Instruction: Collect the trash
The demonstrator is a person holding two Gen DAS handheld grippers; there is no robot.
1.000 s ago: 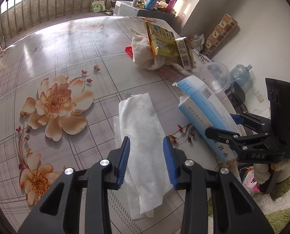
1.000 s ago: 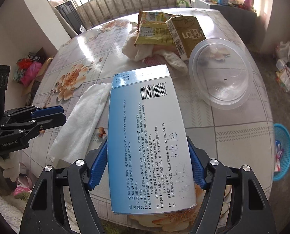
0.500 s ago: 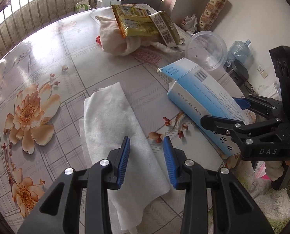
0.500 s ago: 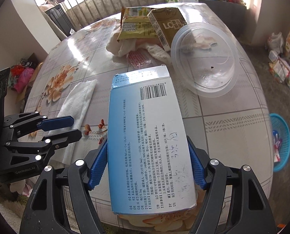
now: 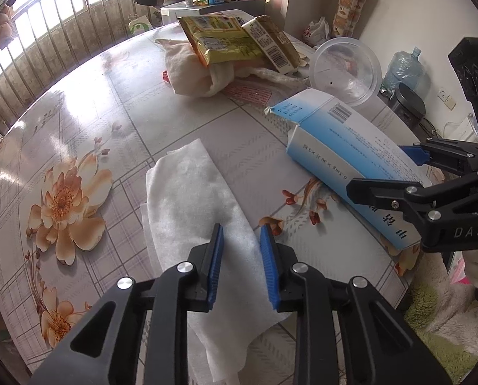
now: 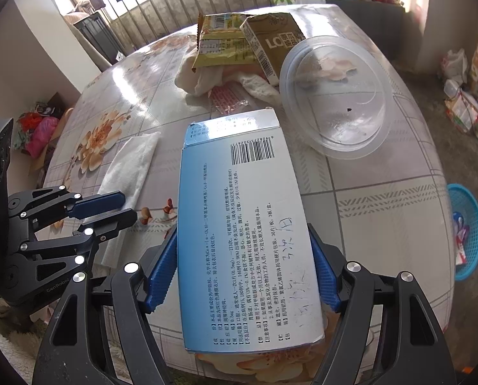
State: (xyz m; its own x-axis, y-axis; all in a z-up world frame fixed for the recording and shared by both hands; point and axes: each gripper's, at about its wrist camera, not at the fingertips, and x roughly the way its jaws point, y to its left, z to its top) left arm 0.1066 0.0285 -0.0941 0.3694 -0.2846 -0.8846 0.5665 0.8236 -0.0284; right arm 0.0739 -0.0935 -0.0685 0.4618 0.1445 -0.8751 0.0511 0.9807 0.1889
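Step in hand: closing on the tissue, box already secured.

Left gripper (image 5: 241, 250) fingers have just been closing, a narrow gap remaining over the white tissue (image 5: 187, 199) flat at lower centre, apparently ungripped. Right gripper (image 6: 243, 271) fingers clamp the blue box (image 6: 242, 224) at centre frame. Next: finish the pinch, lift clear of the tabletop (image 5: 117, 89), probably toward the blue basket (image 6: 466, 231).

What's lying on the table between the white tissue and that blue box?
Nothing but bare flowered tabletop separates the white tissue from the blue box, seen from both claws' cameras.
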